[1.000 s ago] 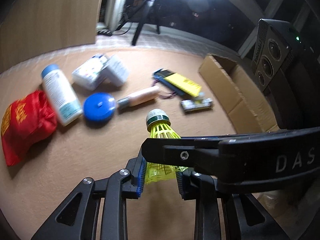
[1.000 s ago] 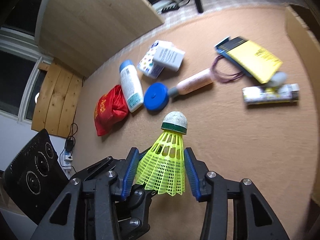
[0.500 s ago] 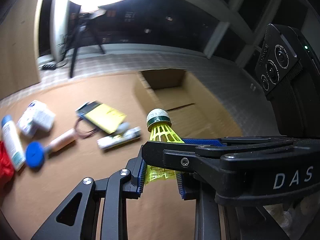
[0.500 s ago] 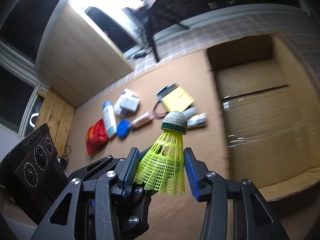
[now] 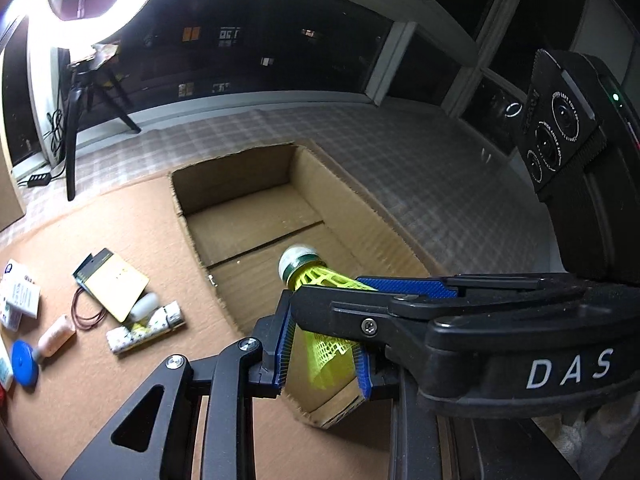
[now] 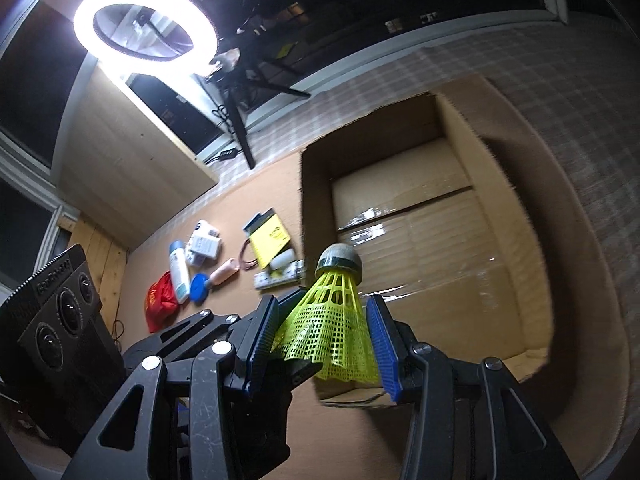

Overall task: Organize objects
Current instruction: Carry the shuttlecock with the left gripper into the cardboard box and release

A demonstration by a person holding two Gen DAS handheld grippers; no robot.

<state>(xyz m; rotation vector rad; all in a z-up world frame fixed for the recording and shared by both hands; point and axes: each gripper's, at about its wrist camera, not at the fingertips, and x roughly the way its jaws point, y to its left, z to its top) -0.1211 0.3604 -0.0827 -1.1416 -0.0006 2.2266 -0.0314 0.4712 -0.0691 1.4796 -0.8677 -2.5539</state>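
A yellow plastic shuttlecock [image 6: 334,320] with a grey cork tip sits between the blue pads of both grippers. My right gripper [image 6: 324,344] is shut on its skirt. My left gripper [image 5: 324,344] crosses the right one and its pads also press the shuttlecock [image 5: 308,276], which tilts left in that view. Both hold it above the near end of an open cardboard box [image 6: 516,208], also seen in the left wrist view [image 5: 384,220]. The box floor shows nothing inside.
On the brown mat left of the box lie a yellow card pack [image 5: 114,286], a white patterned tube [image 5: 144,328], a pink tube [image 5: 56,334], a blue round case [image 5: 24,364], white boxes [image 6: 204,246], a white bottle [image 6: 178,270] and a red pouch [image 6: 160,306]. A ring light on a tripod [image 6: 144,28] stands behind.
Both grippers have swung right and up with the shuttlecock, from over the mat items to over the box. The shuttlecock has tilted left in the left wrist view.
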